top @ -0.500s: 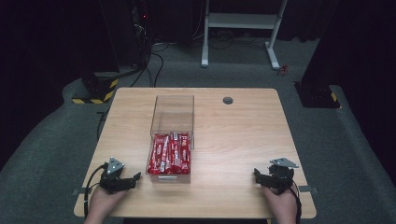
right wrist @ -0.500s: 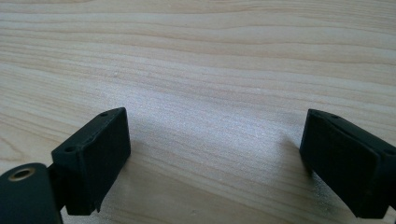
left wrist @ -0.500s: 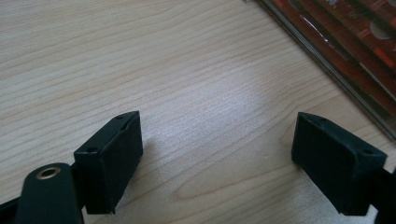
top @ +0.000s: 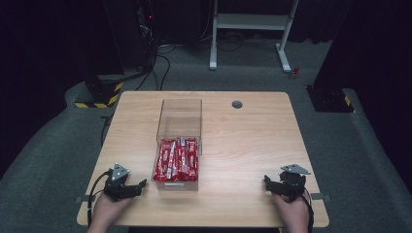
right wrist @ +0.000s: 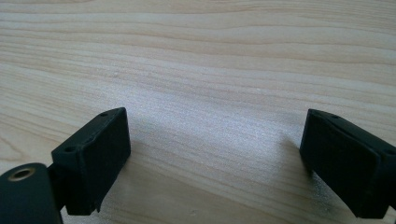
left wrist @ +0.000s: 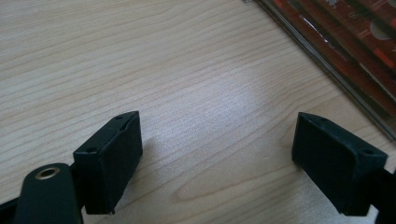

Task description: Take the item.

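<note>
1. High view: my left gripper [top: 141,184] rests at lower left and my right gripper [top: 266,180] at lower right of the pale wooden table [top: 252,141]; the clear plastic box [top: 179,127] of red snack packets [top: 176,159] sits centre
2. Left gripper view: jaws apart, empty; box edge upper right. I'd approach squarely
3. Right gripper view: jaws wide apart over bare wood

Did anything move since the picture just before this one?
No, nothing visibly changed. The left gripper and right gripper rest open on the table near its front edge, holding nothing, and the clear box with red packets sits where it was.
</note>
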Demonstrator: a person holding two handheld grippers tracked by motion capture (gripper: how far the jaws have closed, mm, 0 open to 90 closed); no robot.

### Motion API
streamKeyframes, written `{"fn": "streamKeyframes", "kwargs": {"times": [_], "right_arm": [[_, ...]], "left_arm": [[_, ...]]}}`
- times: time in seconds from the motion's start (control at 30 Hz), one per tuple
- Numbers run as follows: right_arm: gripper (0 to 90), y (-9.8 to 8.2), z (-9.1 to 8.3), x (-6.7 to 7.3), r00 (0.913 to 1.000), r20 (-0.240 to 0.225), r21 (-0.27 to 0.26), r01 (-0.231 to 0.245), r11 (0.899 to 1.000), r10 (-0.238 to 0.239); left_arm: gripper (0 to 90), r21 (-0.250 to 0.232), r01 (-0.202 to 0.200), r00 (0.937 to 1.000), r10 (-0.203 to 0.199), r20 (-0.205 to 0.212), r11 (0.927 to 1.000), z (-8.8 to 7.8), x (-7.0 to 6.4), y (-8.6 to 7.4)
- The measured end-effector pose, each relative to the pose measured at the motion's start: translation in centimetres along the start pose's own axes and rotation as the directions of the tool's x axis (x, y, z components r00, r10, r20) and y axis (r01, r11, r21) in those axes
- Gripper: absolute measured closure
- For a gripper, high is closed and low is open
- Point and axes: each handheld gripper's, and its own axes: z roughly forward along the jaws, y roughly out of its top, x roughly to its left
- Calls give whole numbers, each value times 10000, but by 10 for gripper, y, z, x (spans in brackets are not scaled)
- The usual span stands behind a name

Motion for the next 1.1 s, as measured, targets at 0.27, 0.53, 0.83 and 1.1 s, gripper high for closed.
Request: {"fn": "streamKeyframes", "kwargs": {"times": [0.27, 0.53, 0.83, 1.1], "right_arm": [[85, 1, 0, 0, 10000, -21, 23, 43, 10000, -43], [84, 2, 1, 0, 10000, -66, 29, 38, 10000, -38], [99, 6, 1, -2, 9981, -522, 96, 320, 9994, -315], [116, 15, -21, 4, 9969, -686, -950, 309, 9950, -375]], "left_arm": [[163, 11, 3, 10000, -3, 25, 10000, 1, 0, 1], [165, 8, 26, 10000, -26, 6, 10000, 0, 0, 0], [167, -14, 57, 9999, -57, -89, 10000, 0, -1, 0], [168, -17, 65, 9999, -65, -101, 10000, 0, -1, 0]]}}
